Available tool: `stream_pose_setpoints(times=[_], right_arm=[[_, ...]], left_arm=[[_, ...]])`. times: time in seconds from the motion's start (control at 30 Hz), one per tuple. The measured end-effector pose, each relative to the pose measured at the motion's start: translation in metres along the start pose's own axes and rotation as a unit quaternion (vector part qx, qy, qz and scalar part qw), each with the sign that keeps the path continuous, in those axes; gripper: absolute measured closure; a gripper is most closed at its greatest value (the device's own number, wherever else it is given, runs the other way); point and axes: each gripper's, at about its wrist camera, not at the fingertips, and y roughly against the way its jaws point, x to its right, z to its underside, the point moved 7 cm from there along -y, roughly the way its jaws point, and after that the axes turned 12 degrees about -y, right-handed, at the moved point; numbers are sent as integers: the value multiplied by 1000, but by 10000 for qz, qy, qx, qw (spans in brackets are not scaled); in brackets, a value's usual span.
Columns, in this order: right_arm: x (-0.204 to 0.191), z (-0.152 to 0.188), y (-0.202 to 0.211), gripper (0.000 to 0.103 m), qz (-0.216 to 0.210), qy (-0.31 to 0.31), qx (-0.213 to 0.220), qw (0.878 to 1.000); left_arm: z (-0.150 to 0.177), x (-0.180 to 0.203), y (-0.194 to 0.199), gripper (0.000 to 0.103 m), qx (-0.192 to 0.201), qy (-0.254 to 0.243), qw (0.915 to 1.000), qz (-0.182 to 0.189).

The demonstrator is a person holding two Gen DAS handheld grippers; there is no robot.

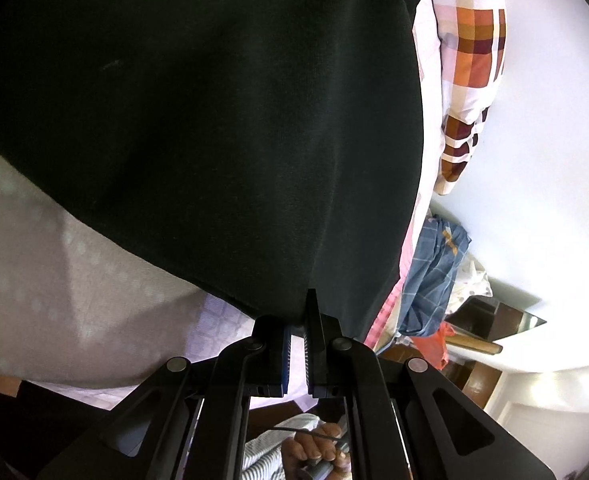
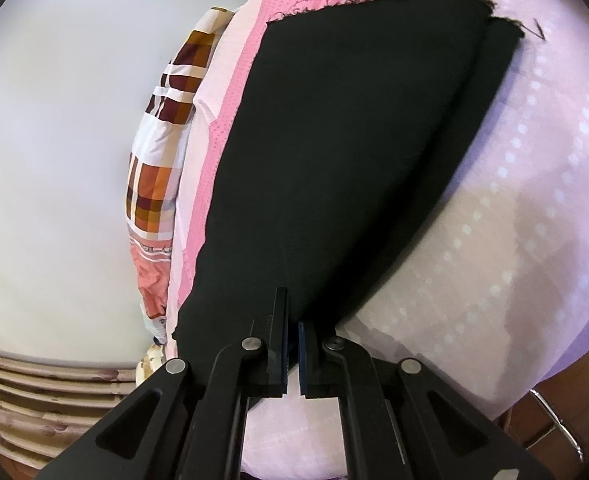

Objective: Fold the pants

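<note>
The black pants (image 1: 198,120) lie spread on the pink bed sheet (image 2: 534,240), just beside the checked pillow (image 2: 162,152), with the left tool (image 1: 298,336) and right tool (image 2: 292,344) each clamped tight on their near edge.

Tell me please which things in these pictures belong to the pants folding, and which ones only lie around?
Belonging to the job:
- black pants, spread on the pink bedsheet
- left gripper, shut on the pants
- right gripper, shut on the pants

Only lying around:
- checked pillow
- blue checked cloth
- orange bag
</note>
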Motion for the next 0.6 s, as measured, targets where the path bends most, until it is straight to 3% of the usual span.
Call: stream_pose_setpoints(times=[0.43, 0.6], right_arm=[[6, 0, 1, 103, 32, -98, -56, 9999], [3, 1, 0, 101, 134, -63, -126, 9998]], left_arm=[[2, 0, 4, 98, -93, -119, 9999, 74], [11, 8, 8, 85, -487, -241, 9985, 11]])
